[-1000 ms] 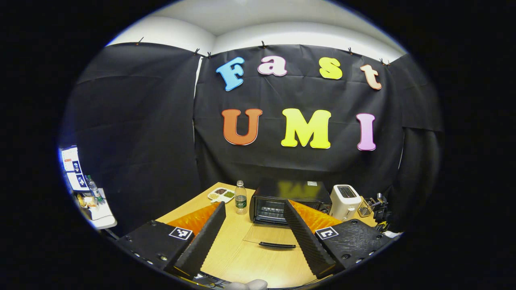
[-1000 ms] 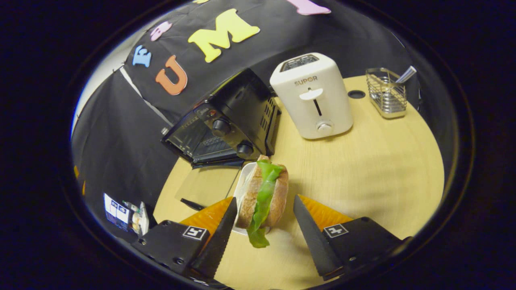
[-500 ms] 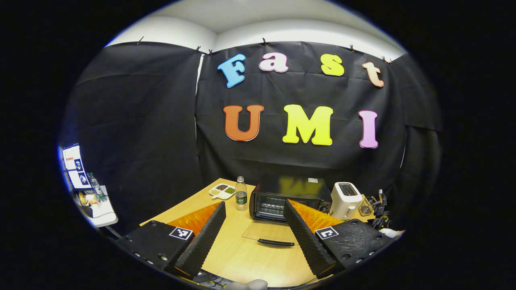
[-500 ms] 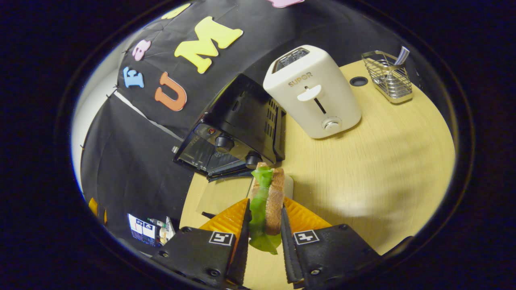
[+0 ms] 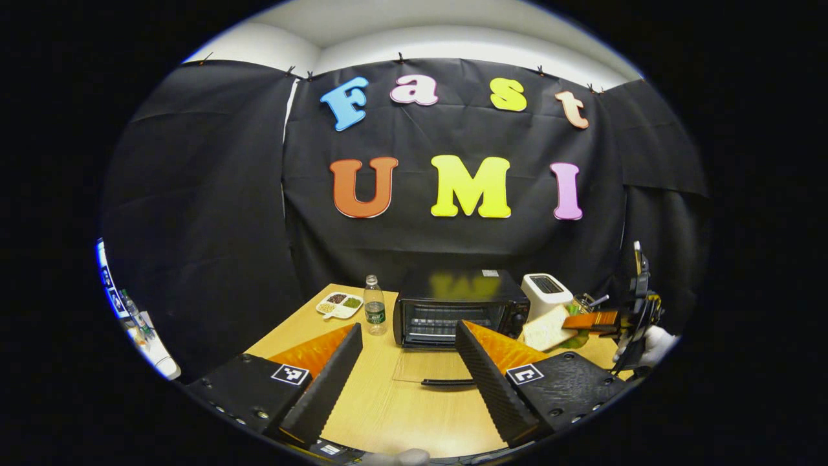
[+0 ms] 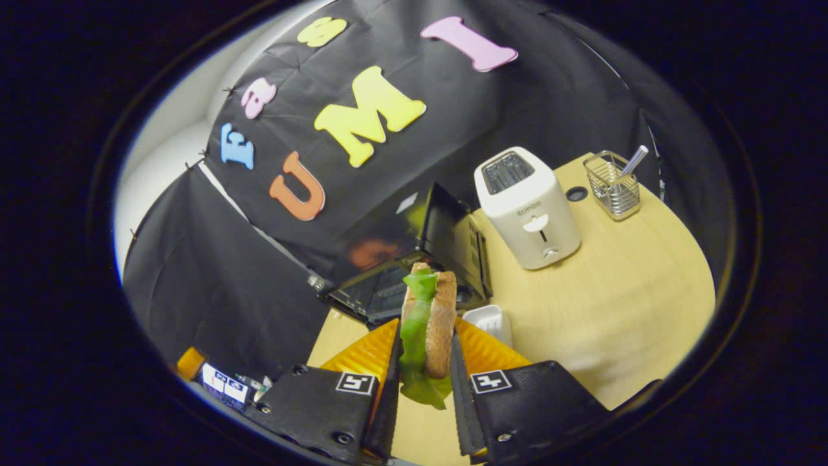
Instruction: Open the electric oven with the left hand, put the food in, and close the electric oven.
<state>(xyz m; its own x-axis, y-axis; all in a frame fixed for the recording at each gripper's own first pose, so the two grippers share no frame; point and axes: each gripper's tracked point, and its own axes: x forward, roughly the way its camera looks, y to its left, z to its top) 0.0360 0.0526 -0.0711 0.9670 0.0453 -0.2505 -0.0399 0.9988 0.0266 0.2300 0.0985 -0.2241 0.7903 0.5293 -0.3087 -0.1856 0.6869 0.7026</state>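
Sandwich held above the bench, oven door open

The right hand-held gripper (image 6: pixel 424 382) is clamped on the sandwich (image 6: pixel 427 330), lifted over the bench (image 6: pixel 621 310), with the oven (image 5: pixel 460 307) at 12 o'clock and its door (image 5: pixel 432 370) down flat. The left hand-held gripper (image 5: pixel 407 382) has its fingers wide apart and holds nothing.

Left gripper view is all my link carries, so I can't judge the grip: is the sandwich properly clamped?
Observer: Yes. In the right gripper view, both fingers of the right gripper press on the bread faces of the sandwich.
Operator: Anything slipping out?
Observer: A lettuce leaf hangs out below the bread, toward the camera.
Operator: Any dish nearby?
Observer: A small white tray lies on the table just past the sandwich, near the oven, with nothing in it.
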